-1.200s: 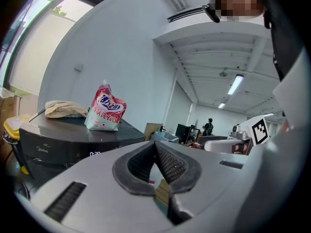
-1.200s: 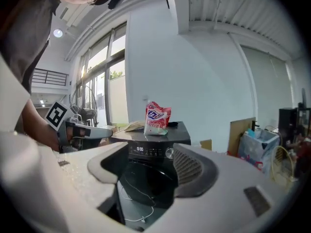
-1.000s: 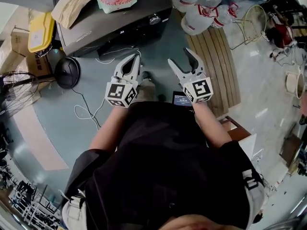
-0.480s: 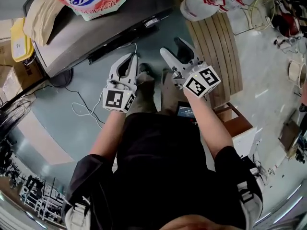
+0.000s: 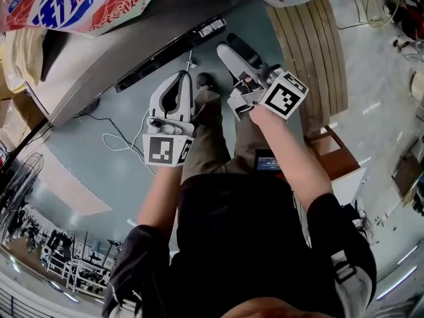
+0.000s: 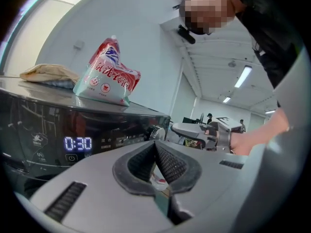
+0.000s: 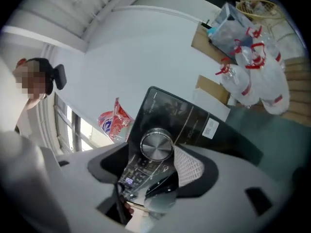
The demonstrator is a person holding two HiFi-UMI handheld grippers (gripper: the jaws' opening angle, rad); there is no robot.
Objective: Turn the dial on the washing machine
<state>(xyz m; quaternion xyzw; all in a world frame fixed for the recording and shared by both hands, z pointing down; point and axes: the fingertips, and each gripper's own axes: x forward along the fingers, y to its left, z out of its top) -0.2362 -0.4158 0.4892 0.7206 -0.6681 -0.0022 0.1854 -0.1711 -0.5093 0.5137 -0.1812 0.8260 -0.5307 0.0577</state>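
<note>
Your right gripper (image 7: 153, 149) has its fingers open, and the dial (image 7: 157, 145) sits between them, clear of the left finger. Your left gripper (image 6: 155, 144) has its fingers closed and empty. Left of them, the display (image 6: 77, 143) reads 0:30.

Head view looks down; L+R gripper views face washing machine (image 6: 48, 127).

Brushed-metal dial (image 7: 157, 146) on glossy panel (image 7: 187, 116) (dark, mirror-like)
</note>
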